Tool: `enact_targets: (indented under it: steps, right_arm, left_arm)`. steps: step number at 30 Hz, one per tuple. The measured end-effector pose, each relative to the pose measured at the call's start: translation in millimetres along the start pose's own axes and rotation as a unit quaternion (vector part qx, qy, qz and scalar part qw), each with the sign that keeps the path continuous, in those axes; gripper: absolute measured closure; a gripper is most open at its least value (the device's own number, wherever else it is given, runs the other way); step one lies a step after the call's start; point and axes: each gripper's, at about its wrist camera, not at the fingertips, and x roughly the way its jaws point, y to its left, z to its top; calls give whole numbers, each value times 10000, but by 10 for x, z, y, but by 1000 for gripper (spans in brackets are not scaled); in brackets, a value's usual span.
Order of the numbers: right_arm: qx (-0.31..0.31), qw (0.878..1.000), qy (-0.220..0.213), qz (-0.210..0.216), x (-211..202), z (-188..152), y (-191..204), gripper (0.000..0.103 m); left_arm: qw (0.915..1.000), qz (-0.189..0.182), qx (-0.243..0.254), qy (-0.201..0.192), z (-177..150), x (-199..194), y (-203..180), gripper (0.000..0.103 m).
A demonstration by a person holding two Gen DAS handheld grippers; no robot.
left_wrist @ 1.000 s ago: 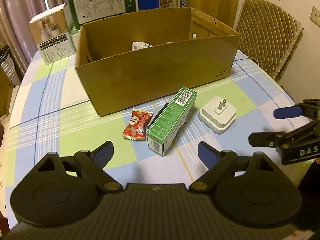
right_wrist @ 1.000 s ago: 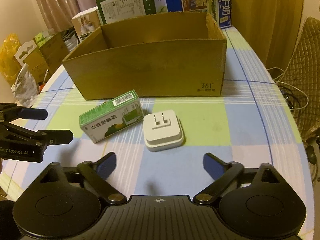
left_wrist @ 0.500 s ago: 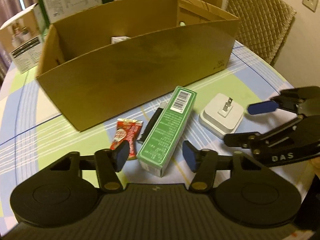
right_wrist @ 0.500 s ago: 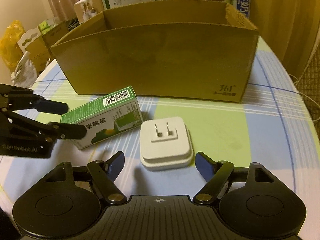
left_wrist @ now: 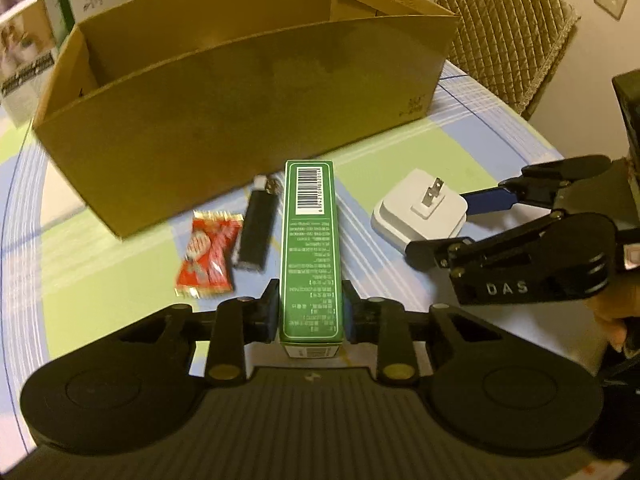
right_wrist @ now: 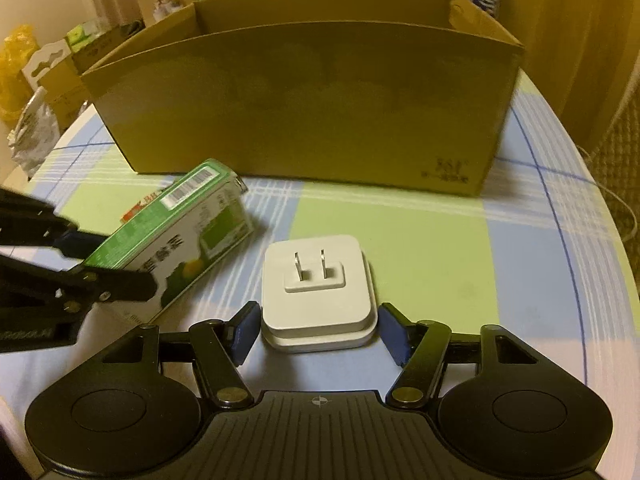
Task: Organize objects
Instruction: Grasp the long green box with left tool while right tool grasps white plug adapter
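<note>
The left gripper (left_wrist: 311, 312), apart a moment ago, now clamps the green box (left_wrist: 310, 248), ready for the cardboard box (left_wrist: 240, 100), while the right gripper (right_wrist: 318, 330) straddles the white plug (right_wrist: 318, 280), not quite clamped.

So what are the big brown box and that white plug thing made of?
The big brown box looks like plain matte cardboard: dull brown faces, raw cut top edges, a small printed mark. The white plug looks like smooth moulded plastic with a faint sheen and rounded corners; its two prongs look like bare metal.
</note>
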Motion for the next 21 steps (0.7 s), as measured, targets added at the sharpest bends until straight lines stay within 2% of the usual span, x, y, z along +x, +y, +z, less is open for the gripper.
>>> enact_targets:
  steps: [6,14,21]
  right_arm:
    - [357,9992,165,68,-158,-165,-33,42]
    - [326,9993,192,62,-104,-111,3,37]
    - [-21,10000,65,-69,-21,-84,39,36]
  left_arm:
    - [9999,20,-26,153,-170,-105,-93,77]
    - [9999,134,13,108,-44,-5,-116,77]
    - [9994,138,254,198,28,136,-139,77]
